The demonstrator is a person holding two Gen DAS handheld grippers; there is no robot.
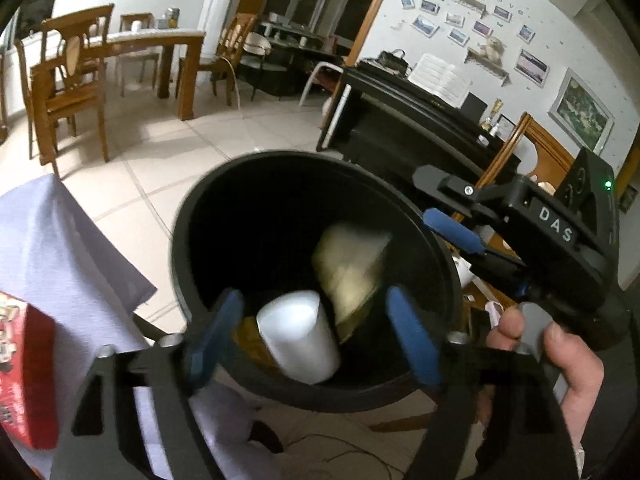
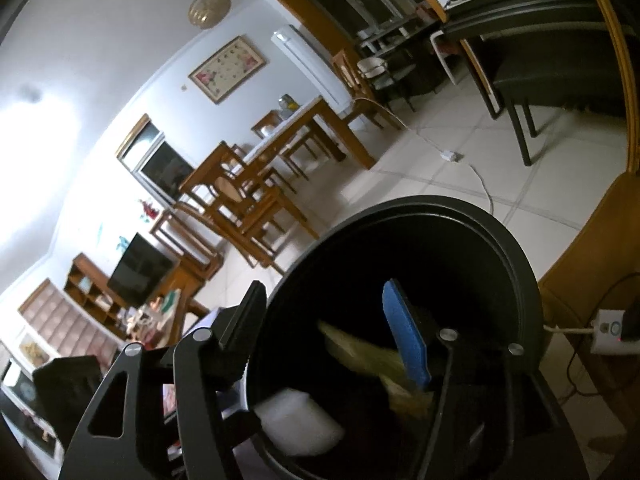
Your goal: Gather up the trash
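Black bin [image 1: 224, 184] already holds the white cup [image 1: 298, 342] and wrapper [image 1: 352, 264] (both jaws wide, empty), so lift clear straight up.

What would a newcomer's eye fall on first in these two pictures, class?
The round black bin fills the middle of both views, with a white cup and pale crumpled wrapper inside it. The blue-padded left gripper and right gripper are open over its mouth.

Left gripper [image 1: 310, 334] jaws open over round black plastic bin [image 1: 434, 240]. Inside: white cylindrical cup [image 1: 298, 340], unpinched, and crumpled yellowish wrapper [image 1: 348, 264]. Right gripper [image 1: 454, 232] at the bin rim.
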